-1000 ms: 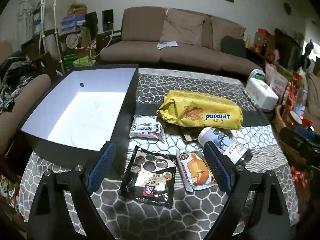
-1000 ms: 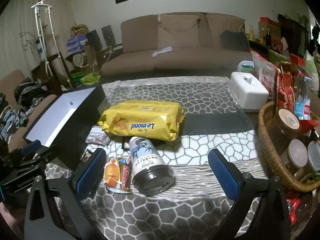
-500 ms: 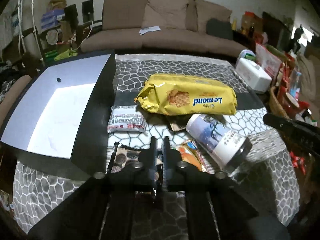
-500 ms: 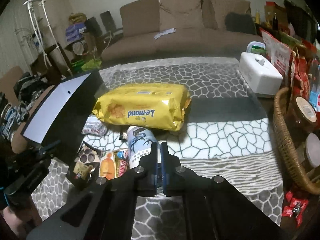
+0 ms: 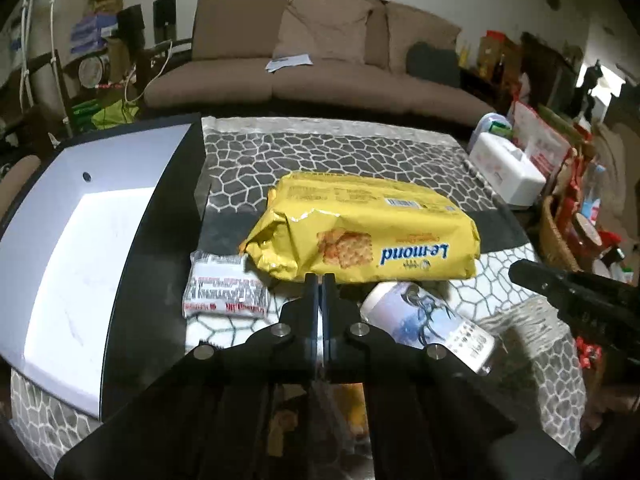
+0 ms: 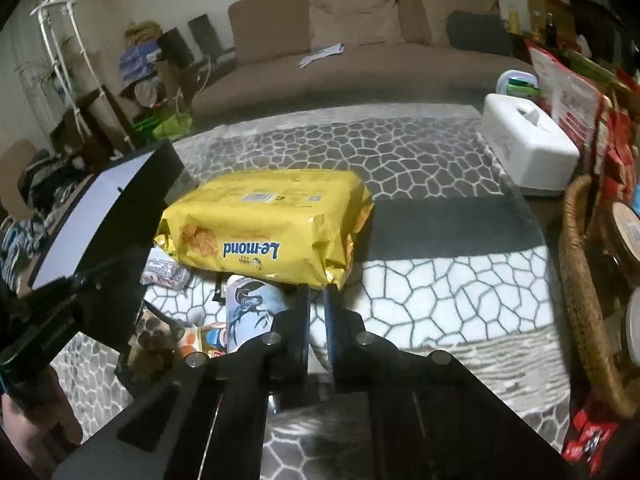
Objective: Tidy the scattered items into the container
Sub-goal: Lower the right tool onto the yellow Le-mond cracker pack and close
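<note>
The container is a black box [image 5: 132,280] with a white inside, at the table's left; it also shows in the right wrist view [image 6: 128,216]. Beside it lie a yellow Le-mond biscuit bag [image 5: 360,232] [image 6: 264,228], a small white packet [image 5: 224,292] [image 6: 164,272] and a printed white bottle [image 5: 424,320] [image 6: 252,304] on its side. My left gripper [image 5: 320,280] is shut on nothing, just before the yellow bag's near edge. My right gripper [image 6: 316,292] is shut and empty too, its tips at the bag's near right corner. A dark snack packet [image 6: 152,336] and an orange packet [image 6: 200,336] lie near the bottle.
A wicker basket [image 6: 580,280] full of jars stands at the table's right edge, with a white tissue box [image 6: 528,148] behind it. Red packets crowd the far right. A brown sofa [image 5: 320,72] sits beyond the table. The tablecloth [image 6: 440,280] is bare right of the bag.
Both grippers went from wide open to shut with nothing between the fingers. Both moved forward and lower towards the yellow bag, which looks larger. The dark and orange packets slid under the left gripper.
</note>
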Motion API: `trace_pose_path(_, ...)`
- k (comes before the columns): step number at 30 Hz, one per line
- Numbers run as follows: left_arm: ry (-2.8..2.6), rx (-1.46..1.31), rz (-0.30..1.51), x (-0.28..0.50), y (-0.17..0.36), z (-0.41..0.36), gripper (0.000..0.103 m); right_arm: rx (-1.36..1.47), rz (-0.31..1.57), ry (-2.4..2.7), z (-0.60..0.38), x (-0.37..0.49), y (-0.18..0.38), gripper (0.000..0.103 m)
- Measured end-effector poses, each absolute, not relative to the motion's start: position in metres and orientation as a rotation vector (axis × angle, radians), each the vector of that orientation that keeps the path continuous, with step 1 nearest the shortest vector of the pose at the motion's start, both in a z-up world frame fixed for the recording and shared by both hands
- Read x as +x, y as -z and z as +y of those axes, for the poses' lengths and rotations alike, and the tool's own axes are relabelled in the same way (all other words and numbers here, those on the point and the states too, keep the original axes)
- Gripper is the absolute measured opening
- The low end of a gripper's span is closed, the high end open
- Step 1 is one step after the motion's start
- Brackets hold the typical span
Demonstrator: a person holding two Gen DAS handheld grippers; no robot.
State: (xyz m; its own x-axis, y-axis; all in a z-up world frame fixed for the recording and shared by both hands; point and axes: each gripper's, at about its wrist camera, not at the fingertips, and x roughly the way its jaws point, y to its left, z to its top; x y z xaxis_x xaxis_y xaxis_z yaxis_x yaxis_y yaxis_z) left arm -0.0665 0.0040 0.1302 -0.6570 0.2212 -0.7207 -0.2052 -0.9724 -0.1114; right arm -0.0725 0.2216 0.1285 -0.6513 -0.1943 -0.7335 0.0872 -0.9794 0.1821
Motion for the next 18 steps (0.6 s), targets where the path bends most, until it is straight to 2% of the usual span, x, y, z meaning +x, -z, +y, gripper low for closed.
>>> trace_pose_path(3,-2.687,-1.139,-0.032,-0.073,-0.131,0.004,0.006,1.222,-0.169,2.718,0.219,-0.080,-0.126,0.007)
trace_pose_path(4,-2.691,-1.138,-0.036,-0.076,-0.131,0.004,0.016,1.228,-0.172,2.719,0.219,-0.083,-0.125,0.007)
trace_pose_path(5,-2.695,-1.142,-0.037,-0.079,-0.130,0.003,0.022,1.234,-0.176,2.719,0.220,-0.086,-0.124,0.016)
trace_pose_path(6,-2.695,-1.145,-0.040,-0.082,-0.129,0.003,0.033,1.234,-0.183,2.727,0.220,-0.089,-0.123,0.037)
trace_pose_path(7,-2.698,-1.147,-0.040,-0.085,-0.127,0.002,0.043,1.220,-0.202,2.736,0.222,-0.091,-0.123,0.051)
trace_pose_path(8,-2.699,-1.151,-0.042,-0.088,-0.126,0.001,0.048,1.206,-0.221,2.736,0.224,-0.092,-0.123,0.075)
trace_pose_path(9,-2.700,-1.152,-0.049,-0.090,-0.126,0.000,0.053,1.181,-0.249,2.737,0.226,-0.092,-0.124,0.080)
trace_pose_path(11,-2.699,-1.156,-0.069,-0.094,-0.125,-0.002,0.057,1.170,-0.266,2.743,0.227,-0.095,-0.125,0.080)
trace_pose_path(13,-2.710,-1.171,-0.081,-0.099,-0.123,-0.004,0.078,1.181,-0.265,2.740,0.227,-0.099,-0.124,0.080)
trace_pose_path(15,-2.711,-1.173,-0.109,-0.102,-0.122,-0.007,0.083,1.190,-0.260,2.738,0.227,-0.103,-0.122,0.080)
trace_pose_path(18,-2.712,-1.180,-0.127,-0.106,-0.120,-0.008,0.083,1.194,-0.270,2.737,0.228,-0.106,-0.119,0.080)
